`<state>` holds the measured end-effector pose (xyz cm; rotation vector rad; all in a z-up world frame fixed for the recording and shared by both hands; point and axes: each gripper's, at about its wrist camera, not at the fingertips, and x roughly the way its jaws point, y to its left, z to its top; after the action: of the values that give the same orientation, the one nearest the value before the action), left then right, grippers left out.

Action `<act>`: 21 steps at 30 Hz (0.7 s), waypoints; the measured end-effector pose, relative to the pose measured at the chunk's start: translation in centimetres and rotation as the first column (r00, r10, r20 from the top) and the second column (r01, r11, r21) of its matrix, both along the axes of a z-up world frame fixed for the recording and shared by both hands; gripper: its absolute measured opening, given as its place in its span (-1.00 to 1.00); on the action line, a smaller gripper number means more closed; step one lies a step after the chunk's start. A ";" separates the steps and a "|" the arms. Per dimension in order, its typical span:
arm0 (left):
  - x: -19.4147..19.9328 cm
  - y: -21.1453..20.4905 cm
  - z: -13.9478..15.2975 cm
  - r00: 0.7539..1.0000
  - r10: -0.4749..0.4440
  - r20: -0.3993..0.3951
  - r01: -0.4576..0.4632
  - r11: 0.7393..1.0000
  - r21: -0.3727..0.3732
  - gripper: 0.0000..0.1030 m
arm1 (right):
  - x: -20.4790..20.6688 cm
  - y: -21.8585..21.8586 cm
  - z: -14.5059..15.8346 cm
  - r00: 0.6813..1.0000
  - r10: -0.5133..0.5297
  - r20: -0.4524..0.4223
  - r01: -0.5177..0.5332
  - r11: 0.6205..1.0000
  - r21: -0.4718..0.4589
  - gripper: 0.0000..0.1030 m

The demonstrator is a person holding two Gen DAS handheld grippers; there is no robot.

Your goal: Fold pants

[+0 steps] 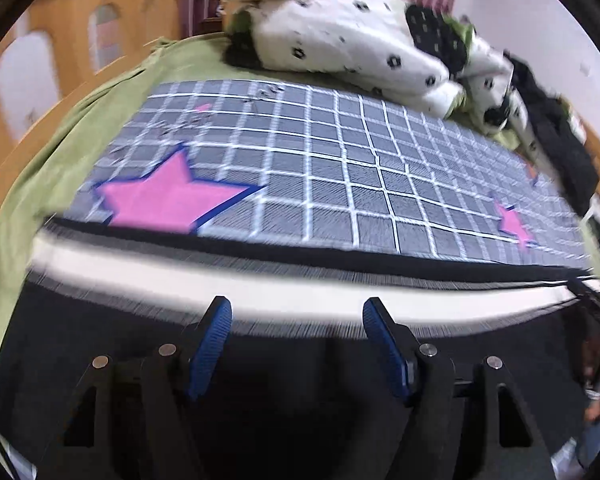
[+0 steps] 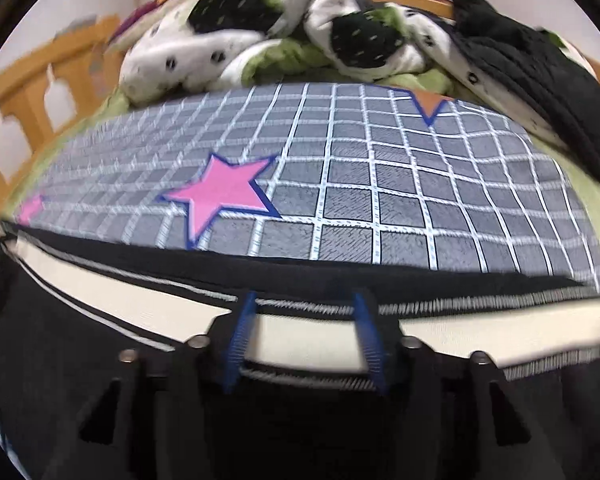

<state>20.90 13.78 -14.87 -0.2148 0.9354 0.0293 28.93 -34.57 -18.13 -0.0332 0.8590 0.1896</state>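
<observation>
Black pants with white side stripe [image 1: 260, 296] lie flat along near edge of grey checked bedspread [image 1: 340, 184]. Your left gripper [image 1: 296, 312] and right gripper [image 2: 305, 300] gape, empty. Step: reaching. Next, pinch stripe edge.

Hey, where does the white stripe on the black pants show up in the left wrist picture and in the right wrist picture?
Left wrist: the white stripe runs as a wide band across the lower middle, just beyond the open left gripper.
Right wrist: the white stripe crosses the lower middle, passing between the fingers of the open right gripper.
Shared landmark: the grey checked blanket with pink stars lies behind the stripe.
</observation>
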 end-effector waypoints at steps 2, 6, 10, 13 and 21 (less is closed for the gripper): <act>-4.0 2.1 0.7 0.999 0.029 0.017 -0.028 0.997 -0.072 0.30 | -1.4 0.2 1.1 0.998 -0.040 0.047 0.039 0.999 0.009 0.02; -10.9 5.2 0.5 0.995 0.092 0.030 -0.087 0.987 -0.135 0.30 | -3.6 1.6 2.9 0.999 -0.038 0.032 0.038 0.999 0.004 0.02; -15.8 9.8 -2.0 0.965 0.261 -0.004 -0.256 0.943 -0.215 0.27 | -6.1 3.3 4.2 1.000 0.007 0.026 -0.007 1.000 0.011 0.02; -18.2 13.9 -4.3 0.913 0.406 -0.042 -0.399 0.867 -0.298 0.23 | -7.9 4.6 4.7 0.999 0.030 0.027 -0.029 0.999 -0.029 0.02; -14.5 18.3 -6.3 0.886 0.463 -0.011 -0.438 0.830 -0.346 -0.19 | -11.6 4.2 6.1 1.000 -0.028 0.010 0.028 0.998 -0.062 0.02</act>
<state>6.37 32.05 -21.14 -0.7553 0.7937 0.2984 17.34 -30.36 -12.03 -0.0800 0.8559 0.1362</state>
